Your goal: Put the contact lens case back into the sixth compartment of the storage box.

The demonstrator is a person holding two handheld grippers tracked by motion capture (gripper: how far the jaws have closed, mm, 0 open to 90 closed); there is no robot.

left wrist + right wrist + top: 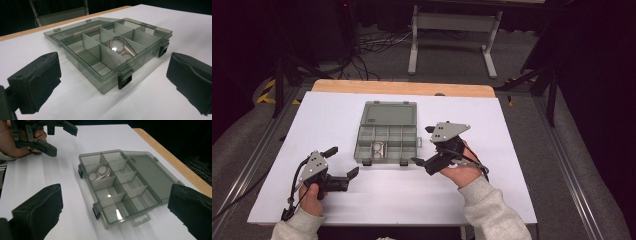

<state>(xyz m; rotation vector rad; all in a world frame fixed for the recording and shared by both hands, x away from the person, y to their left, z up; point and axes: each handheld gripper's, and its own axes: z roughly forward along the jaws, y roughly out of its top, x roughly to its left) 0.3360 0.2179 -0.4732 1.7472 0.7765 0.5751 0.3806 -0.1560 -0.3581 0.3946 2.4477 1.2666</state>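
We seem to be in a lab or recording studio: dark curtained walls, cables (367, 47) tangled on the grey floor, hazard tape (266, 91) at a stand's foot, and a white-covered bench (337, 205) on metal rails.

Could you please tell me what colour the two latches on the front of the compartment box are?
Black, against the smoky grey see-through box; the latches show best in the left gripper view.
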